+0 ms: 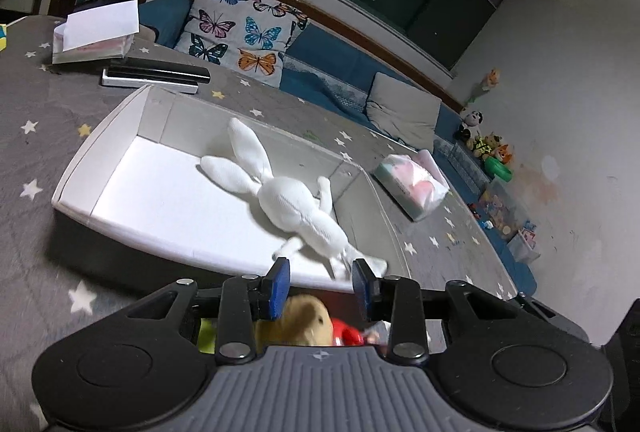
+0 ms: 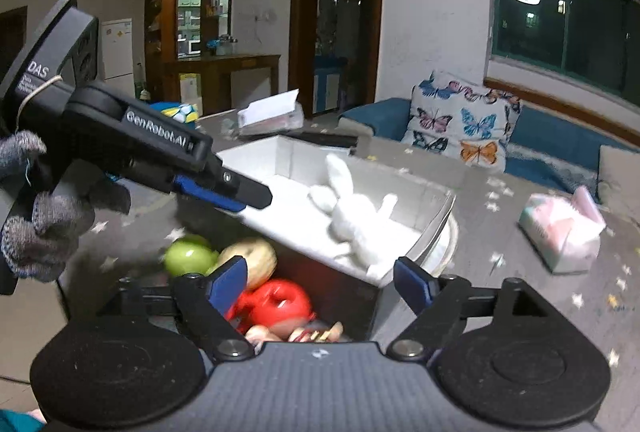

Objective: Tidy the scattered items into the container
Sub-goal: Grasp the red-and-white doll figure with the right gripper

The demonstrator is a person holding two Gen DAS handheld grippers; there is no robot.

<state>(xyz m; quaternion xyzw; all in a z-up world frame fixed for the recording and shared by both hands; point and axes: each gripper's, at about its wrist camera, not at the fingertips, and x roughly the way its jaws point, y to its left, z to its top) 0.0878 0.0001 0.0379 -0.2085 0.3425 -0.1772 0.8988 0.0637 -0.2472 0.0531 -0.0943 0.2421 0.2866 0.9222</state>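
A white plush rabbit [image 1: 296,203] lies inside the white open box [image 1: 100,135] on the grey star-patterned cloth; it also shows in the right wrist view [image 2: 352,220], in the box [image 2: 424,199]. My left gripper [image 1: 322,278] is open and empty just before the box's near rim; in the right wrist view it [image 2: 240,195] reaches over that rim. My right gripper [image 2: 320,282] is open and empty above loose toys in front of the box: a green apple [image 2: 188,258], a tan round toy [image 2: 256,258] and a red toy [image 2: 276,306]. The tan toy [image 1: 304,316] and red toy [image 1: 346,336] show under the left gripper.
A pink and green tissue pack [image 1: 412,187] lies right of the box. A tissue box [image 1: 96,35] and black and white flat items [image 1: 156,75] lie behind it. A butterfly pillow [image 1: 244,31] and blue sofa [image 1: 332,63] stand beyond the table.
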